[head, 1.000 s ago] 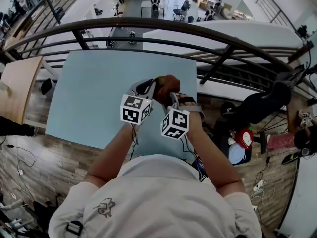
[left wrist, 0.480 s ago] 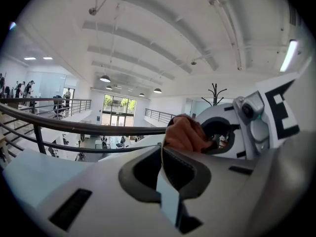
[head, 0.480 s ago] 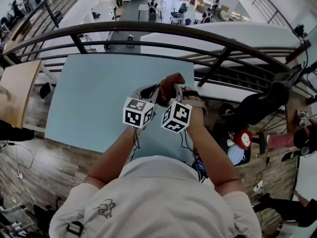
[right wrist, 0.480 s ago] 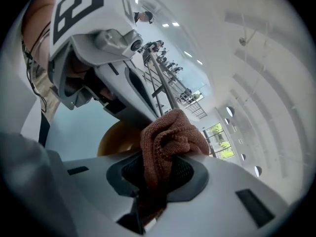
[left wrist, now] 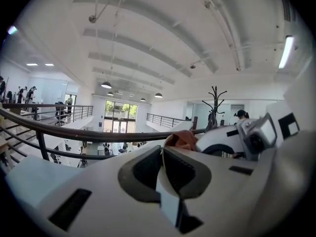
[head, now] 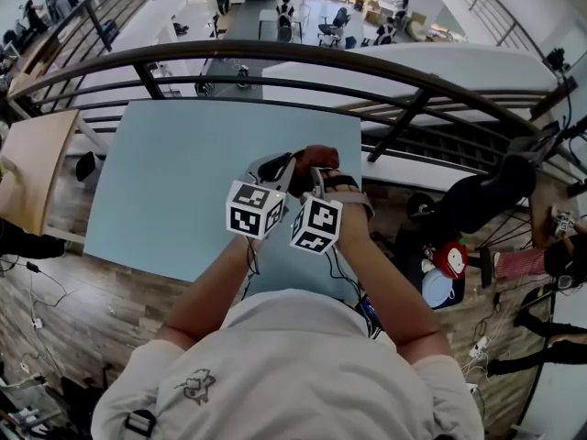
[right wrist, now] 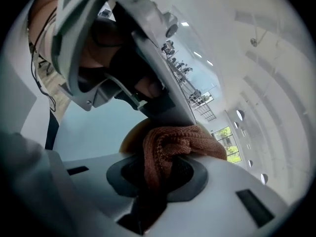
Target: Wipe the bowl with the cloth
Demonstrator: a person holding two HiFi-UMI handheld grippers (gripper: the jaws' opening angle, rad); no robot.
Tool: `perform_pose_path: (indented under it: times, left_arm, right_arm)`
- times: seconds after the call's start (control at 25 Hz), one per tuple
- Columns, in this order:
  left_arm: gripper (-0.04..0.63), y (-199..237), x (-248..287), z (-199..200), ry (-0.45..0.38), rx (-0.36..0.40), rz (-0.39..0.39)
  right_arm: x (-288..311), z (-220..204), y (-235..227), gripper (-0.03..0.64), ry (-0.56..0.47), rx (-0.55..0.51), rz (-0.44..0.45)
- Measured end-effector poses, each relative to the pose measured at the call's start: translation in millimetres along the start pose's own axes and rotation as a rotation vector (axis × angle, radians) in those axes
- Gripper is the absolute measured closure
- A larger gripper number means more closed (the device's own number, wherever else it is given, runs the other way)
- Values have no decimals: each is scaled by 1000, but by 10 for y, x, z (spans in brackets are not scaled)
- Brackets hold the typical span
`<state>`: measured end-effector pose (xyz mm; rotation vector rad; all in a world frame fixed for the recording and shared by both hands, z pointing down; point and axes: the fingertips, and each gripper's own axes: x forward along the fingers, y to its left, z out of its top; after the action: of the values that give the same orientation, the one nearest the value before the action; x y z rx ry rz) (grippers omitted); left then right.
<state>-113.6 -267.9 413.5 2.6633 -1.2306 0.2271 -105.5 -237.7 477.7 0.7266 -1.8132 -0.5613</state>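
Bowl (left wrist: 167, 201) held up in air over near right part of pale blue table (head: 183, 172). Thin rim pinched in left gripper (left wrist: 163, 169), jaws almost together on it. Brown knitted cloth (right wrist: 173, 142) bunched in right gripper (right wrist: 158, 172), jaws clamped on its fold. Wad sits right at bowl's tan wall, contact not certain. Looks like wiping step in hand. Next move, I reckon: rub cloth round wall, left grip firm so rim doesn't slip or twist.

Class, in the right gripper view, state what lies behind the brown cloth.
A tan curved edge of the bowl shows behind the cloth, which the right hand-held gripper clamps, with the blue table beyond. The cloth covers the bowl's remainder.
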Motion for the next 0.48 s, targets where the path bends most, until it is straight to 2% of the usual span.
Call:
perform_pose_path:
  times: [0.2, 0.32, 0.48]
  left_arm:
    - [571, 171, -21, -73, 18, 8, 28]
    - [571, 232, -43, -106, 30, 10, 36]
    - [572, 120, -33, -174, 48, -7, 9]
  right_arm:
    - [-113, -31, 46, 525, -10, -56, 19]
    - [-154, -113, -48, 525, 17, -55, -12]
    - [-135, -162, -242, 525, 52, -39, -80]
